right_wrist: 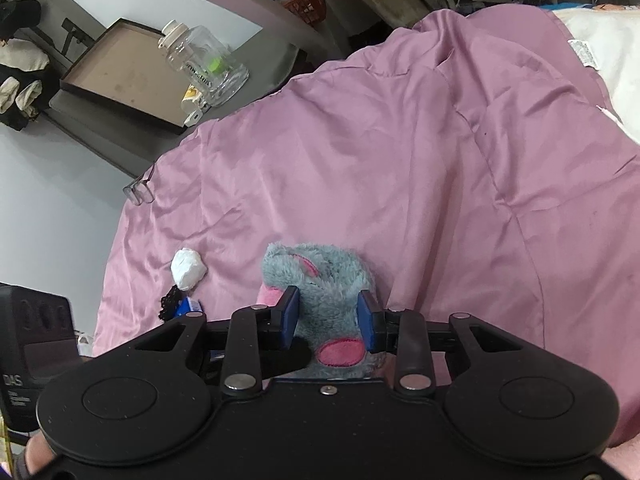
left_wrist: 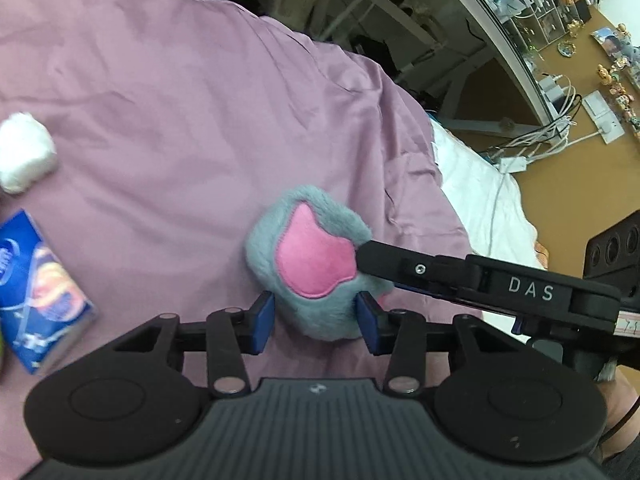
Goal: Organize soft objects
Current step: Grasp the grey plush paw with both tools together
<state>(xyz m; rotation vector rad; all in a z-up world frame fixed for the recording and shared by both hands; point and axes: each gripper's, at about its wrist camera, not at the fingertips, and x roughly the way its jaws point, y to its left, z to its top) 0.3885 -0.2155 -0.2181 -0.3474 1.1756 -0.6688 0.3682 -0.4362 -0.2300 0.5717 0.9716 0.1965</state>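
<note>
A: What sits between the left gripper (left_wrist: 316,322) fingers?

B: A grey-blue plush toy (left_wrist: 312,268) with a pink patch. The blue pads flank its near end, the right one against the fur, the left one perhaps just off it. I judge a light hold at most, not a firm clamp.

A: And the right gripper (right_wrist: 329,322)?

B: Its fingers are clamped on the same toy from the other side, pressing into the fur. In the left view one right finger (left_wrist: 384,258) lies against the pink patch. Two holds probably steady something floppy while it is positioned.

A: Where is the toy resting?

B: On the pink bedsheet (right_wrist: 400,184), directly ahead of both sets of fingers.

A: Anything beyond?

B: Left of the left fingers lies a blue tissue pack (left_wrist: 38,292); farther on, a white wad (left_wrist: 24,158), probably crumpled tissue. Past the bed edge stand a clear jar (right_wrist: 204,64) and a cardboard tray (right_wrist: 120,68).
</note>
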